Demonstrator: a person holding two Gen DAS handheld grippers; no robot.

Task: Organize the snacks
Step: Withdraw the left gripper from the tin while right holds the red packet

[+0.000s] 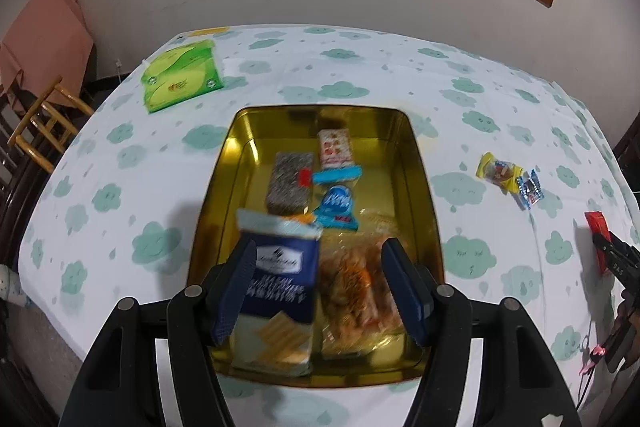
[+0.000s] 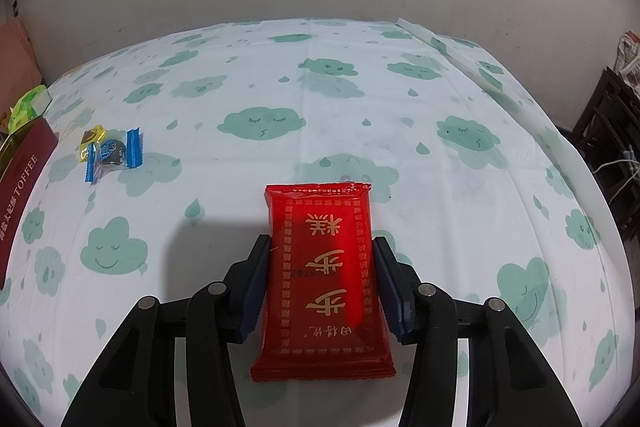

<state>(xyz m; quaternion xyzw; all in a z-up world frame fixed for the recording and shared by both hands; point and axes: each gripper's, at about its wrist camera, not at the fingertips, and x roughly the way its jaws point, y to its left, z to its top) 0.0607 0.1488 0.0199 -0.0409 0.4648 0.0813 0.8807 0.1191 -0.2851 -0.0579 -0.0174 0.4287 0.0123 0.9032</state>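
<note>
Gold metal tin [image 1: 416,163] at 12 o'clock under left gripper [image 1: 318,287], pads apart, dark blue biscuit packet [image 1: 280,287] lying loose inside. Right gripper [image 2: 322,283] clamped on red foil snack packet [image 2: 324,279], on the cloud-print tablecloth [image 2: 360,107]. Probably mid-collection; next, lift and carry toward 9 o'clock into the tin.

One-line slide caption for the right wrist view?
Right gripper closed on a red snack packet over the cloud-print tablecloth, two small wrapped candies waiting at left.
</note>
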